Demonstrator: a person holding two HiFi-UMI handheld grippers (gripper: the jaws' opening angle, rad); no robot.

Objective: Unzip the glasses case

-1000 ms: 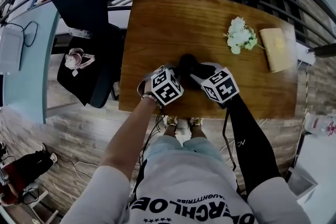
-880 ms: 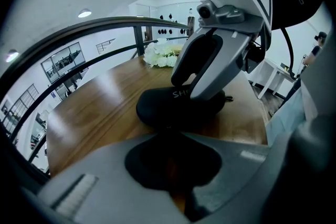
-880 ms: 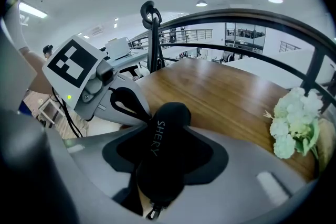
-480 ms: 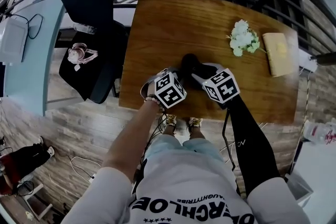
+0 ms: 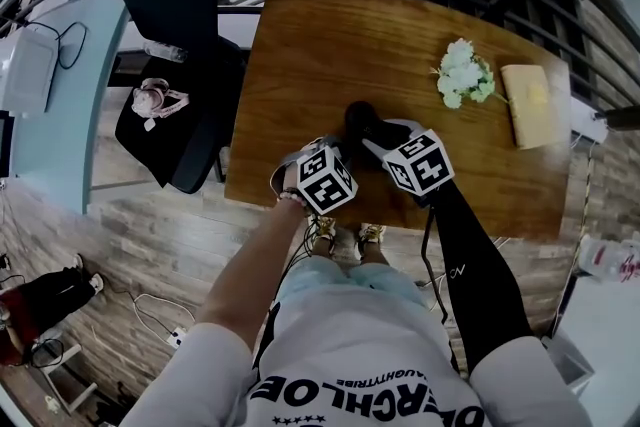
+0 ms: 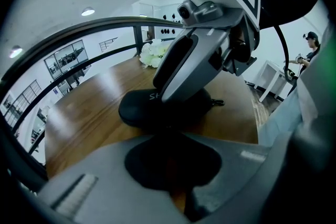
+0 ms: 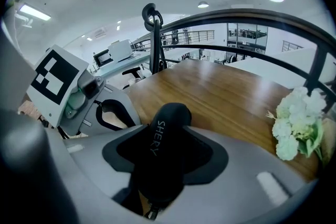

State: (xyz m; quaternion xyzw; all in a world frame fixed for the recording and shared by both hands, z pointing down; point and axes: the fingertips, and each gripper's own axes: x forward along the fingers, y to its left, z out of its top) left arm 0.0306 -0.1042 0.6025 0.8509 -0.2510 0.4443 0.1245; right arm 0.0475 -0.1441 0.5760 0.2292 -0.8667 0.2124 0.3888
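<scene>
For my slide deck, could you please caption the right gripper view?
Right gripper holds the black glasses case on the wooden table, white flowers at right.

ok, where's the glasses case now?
Head view: the glasses case sits near the front edge of the table, centre, gripped by the right tongs, white flowers off to its right.

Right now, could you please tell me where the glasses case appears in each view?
Head view: glasses case at centre.
Left gripper view: glasses case at centre, partly covered.
Right gripper view: glasses case at lower centre.
Shared landmark: the white flowers, visible in all three.
</scene>
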